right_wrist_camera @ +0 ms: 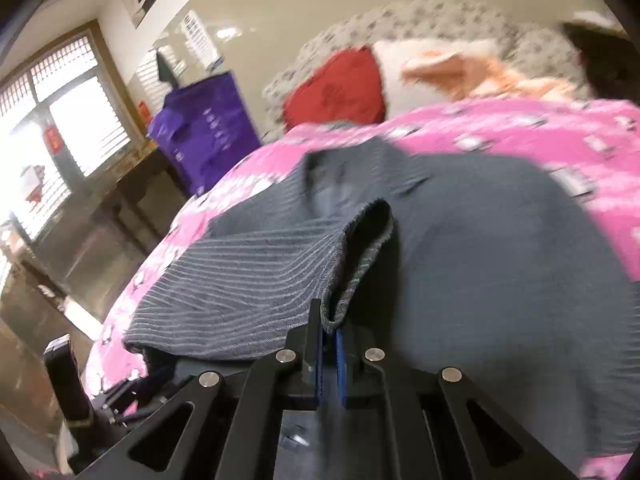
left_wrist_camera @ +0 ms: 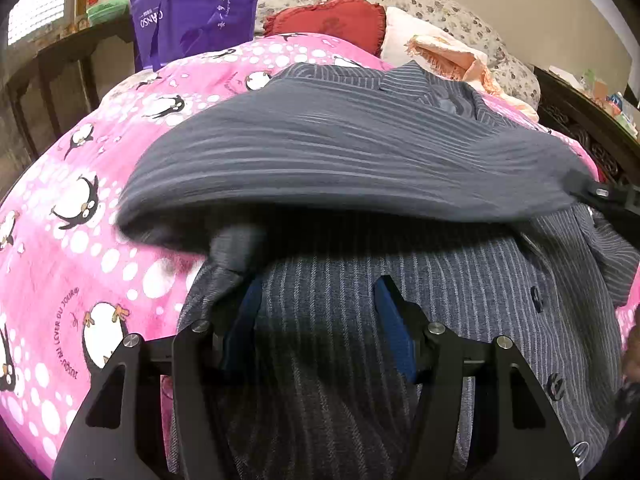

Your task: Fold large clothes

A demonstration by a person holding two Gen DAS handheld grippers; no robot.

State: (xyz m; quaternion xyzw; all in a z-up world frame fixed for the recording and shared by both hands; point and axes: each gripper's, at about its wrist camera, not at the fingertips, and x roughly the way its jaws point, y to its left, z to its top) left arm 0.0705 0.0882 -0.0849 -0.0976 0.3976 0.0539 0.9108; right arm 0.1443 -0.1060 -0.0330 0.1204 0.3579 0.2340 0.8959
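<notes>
On the pink blanket (left_wrist_camera: pixel 60 184), my right gripper (right_wrist_camera: pixel 330 334) clamps the striped shirt's (left_wrist_camera: pixel 360 320) edge; left gripper (left_wrist_camera: pixel 316 312) apart; folding barely begun.

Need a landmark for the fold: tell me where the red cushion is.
The red cushion lies at the bed's head in both views, beyond the pink penguin blanket, between the purple bag and a pale pillow.

The purple bag (left_wrist_camera: pixel 192 12) bears a brand in white, partly readable, "…ANSO"; the pink penguin blanket (left_wrist_camera: pixel 60 280) reads "LEVER DU JOUR".
</notes>
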